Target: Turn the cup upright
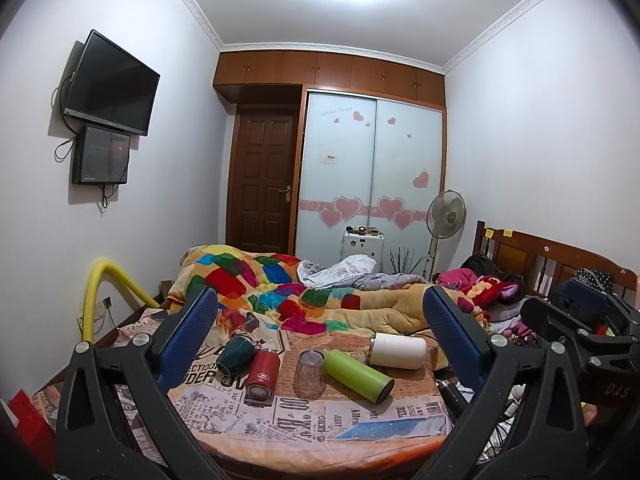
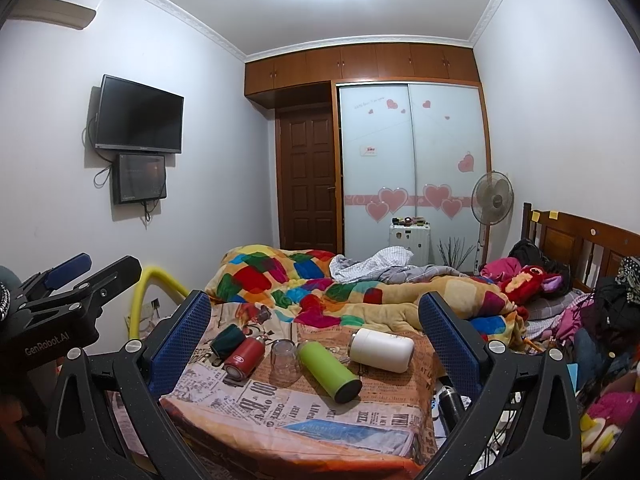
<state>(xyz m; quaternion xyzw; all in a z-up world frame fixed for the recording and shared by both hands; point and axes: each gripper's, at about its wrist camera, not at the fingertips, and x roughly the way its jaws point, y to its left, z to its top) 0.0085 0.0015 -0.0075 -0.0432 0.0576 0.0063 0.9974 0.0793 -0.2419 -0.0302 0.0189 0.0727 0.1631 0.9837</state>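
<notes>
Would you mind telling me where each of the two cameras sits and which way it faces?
Left wrist: on the left gripper, looking along its open fingers at the green bottle on the bed; the right gripper shows at right.
Right wrist: on the right gripper, facing likewise; the left gripper shows at left.
Shared: clear cup, red bottle, white bottle, wardrobe.

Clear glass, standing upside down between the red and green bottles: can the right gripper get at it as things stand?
Probably yes. The right gripper is open above the table with nothing ahead of the clear glass, though the green bottle lies close against one side, leaving little room for a finger there.
</notes>
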